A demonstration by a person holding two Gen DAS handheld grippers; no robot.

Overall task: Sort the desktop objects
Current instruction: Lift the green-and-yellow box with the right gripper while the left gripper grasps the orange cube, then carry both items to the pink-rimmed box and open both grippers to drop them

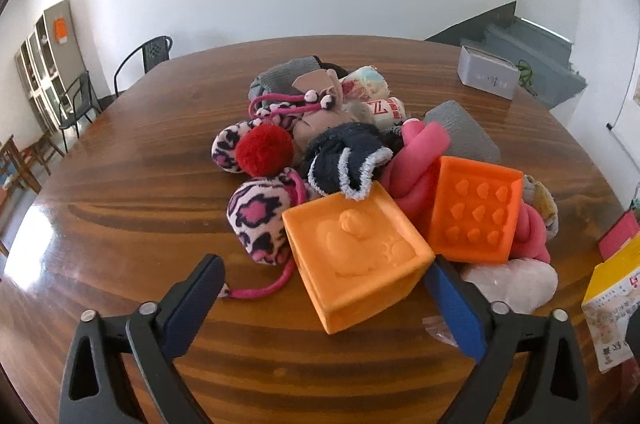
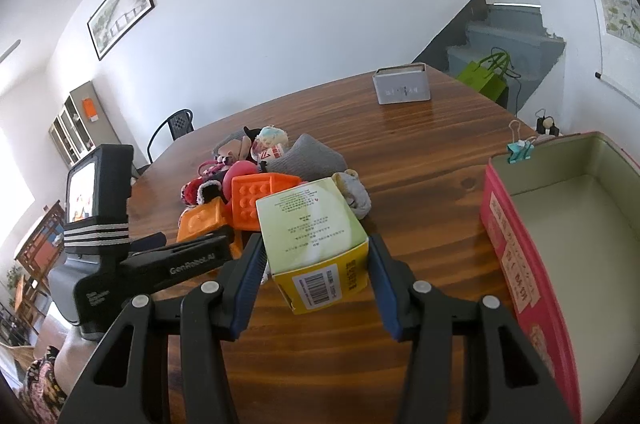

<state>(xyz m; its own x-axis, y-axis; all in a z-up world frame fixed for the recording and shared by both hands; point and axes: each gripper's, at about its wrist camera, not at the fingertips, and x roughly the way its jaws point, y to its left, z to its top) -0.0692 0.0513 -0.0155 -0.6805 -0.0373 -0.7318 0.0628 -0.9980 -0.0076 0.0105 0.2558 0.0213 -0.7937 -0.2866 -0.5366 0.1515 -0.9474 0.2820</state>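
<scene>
Left wrist view: orange duck cube [image 1: 354, 264] sitting at near edge of toy heap mid-table [image 1: 120, 160], easiest piece to separate. Left gripper [image 1: 324, 300] angling down, jaws wide, straddling cube, left pad clear; right-pad contact unclear. Right gripper [image 2: 316, 284] clamping yellow-green carton [image 2: 312, 240] beside pink tin [image 2: 516, 252] at right edge, likely sorting destination.

My left tongs [image 1: 324, 288] stand wide, the light orange cube [image 1: 356, 260] between the blue pads [image 1: 456, 308], the right one just beside its corner, the left one apart. Beyond it sits a darker orange cube [image 1: 476, 216], with pink rope [image 1: 416, 160], a navy sock [image 1: 344, 160] and a red pompom [image 1: 264, 148] heaped on the wooden table [image 1: 140, 192].
</scene>
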